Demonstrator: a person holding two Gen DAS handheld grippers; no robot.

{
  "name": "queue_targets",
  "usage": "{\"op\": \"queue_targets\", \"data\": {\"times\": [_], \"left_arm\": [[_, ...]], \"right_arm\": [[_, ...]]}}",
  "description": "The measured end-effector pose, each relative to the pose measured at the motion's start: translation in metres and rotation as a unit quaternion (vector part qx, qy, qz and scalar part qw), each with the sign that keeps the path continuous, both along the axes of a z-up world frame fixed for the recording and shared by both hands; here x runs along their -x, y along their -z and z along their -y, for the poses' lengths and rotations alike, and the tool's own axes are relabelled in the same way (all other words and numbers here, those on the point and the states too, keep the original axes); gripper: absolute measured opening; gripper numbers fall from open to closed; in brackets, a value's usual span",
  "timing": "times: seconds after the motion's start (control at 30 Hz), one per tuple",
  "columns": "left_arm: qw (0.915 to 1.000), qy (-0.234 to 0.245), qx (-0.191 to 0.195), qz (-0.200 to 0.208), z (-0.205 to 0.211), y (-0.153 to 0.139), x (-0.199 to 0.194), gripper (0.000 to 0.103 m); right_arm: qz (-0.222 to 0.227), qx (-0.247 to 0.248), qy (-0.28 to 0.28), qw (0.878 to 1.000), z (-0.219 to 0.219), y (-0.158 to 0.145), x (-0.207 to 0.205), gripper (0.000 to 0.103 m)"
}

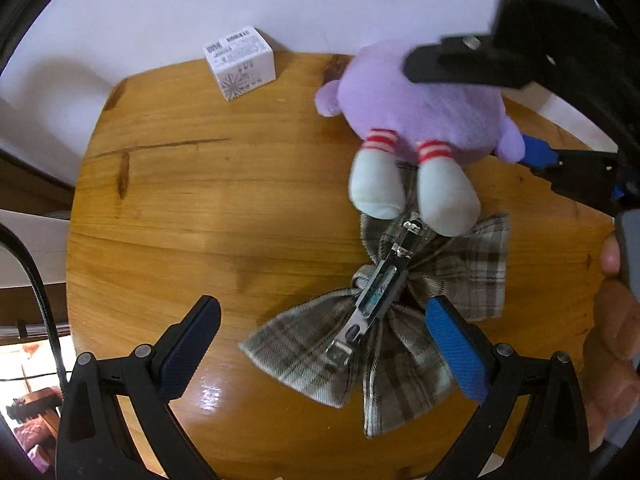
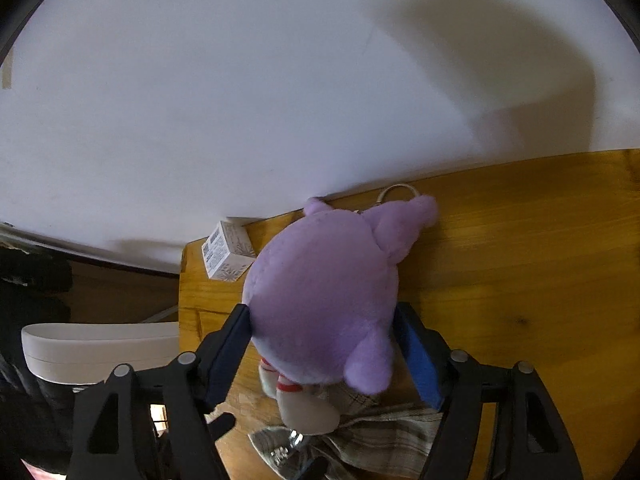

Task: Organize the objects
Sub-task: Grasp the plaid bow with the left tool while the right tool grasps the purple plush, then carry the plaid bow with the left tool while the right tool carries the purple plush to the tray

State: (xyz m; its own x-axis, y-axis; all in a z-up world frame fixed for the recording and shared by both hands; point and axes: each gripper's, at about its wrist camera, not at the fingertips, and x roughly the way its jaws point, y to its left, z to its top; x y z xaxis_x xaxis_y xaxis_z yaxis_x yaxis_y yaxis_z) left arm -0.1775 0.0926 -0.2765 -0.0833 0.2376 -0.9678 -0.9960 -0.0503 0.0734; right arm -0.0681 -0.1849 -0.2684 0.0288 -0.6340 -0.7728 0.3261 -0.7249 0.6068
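The left tongs [image 1: 320, 344] stand wide apart over a grey plaid fabric bow with a metal clip [image 1: 376, 312], lying on the glossy wooden worktop [image 1: 180, 200]. At their 1 o'clock, the right tongs [image 2: 324, 354] are clamped on a round purple plush toy with striped legs and white feet [image 2: 320, 300]; its feet overlap the bow. A small white printed carton [image 1: 240, 63] sits at 11 o'clock by the white wall [image 2: 240, 80]. The toy's face is hidden.
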Motion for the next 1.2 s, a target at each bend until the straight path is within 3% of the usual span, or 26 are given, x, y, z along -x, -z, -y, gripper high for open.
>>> {"op": "queue_targets", "data": {"times": [0.23,0.3,0.33,0.5,0.6,0.67,0.83,1.03,1.2], "left_arm": [[0.9999,-0.011,0.008,-0.004,0.000,0.007,-0.005,0.102],[0.9997,-0.020,0.015,0.003,0.001,0.010,-0.003,0.097],[0.9996,-0.021,0.018,0.007,0.001,0.011,-0.003,0.088],[0.9998,-0.009,0.015,-0.005,0.005,0.011,-0.010,0.082],[0.9999,0.000,0.008,-0.010,0.008,0.009,-0.015,0.069],[0.9998,0.013,0.003,-0.013,0.010,0.007,-0.019,0.051],[0.9997,0.021,0.002,-0.011,0.015,0.005,-0.022,0.029],[0.9997,0.015,-0.019,-0.009,0.024,-0.006,-0.020,0.026],[0.9969,0.043,-0.065,-0.012,0.039,-0.046,-0.029,0.026]], "right_arm": [[0.012,0.012,-0.016,1.000,0.018,0.009,0.000,0.077],[0.012,0.010,-0.019,1.000,0.022,0.009,-0.002,0.074],[0.013,0.013,-0.023,1.000,0.023,0.009,-0.002,0.070],[0.008,0.012,-0.025,1.000,0.024,0.005,-0.005,0.063],[0.002,0.012,-0.010,1.000,0.018,0.001,-0.005,0.061],[-0.002,0.017,0.003,1.000,0.011,-0.004,-0.005,0.060],[-0.020,0.033,0.025,0.999,-0.007,-0.026,-0.009,0.059],[-0.032,0.063,0.040,0.997,-0.035,-0.061,-0.027,0.059],[-0.050,0.083,0.050,0.994,-0.057,-0.091,-0.047,0.059]]}}
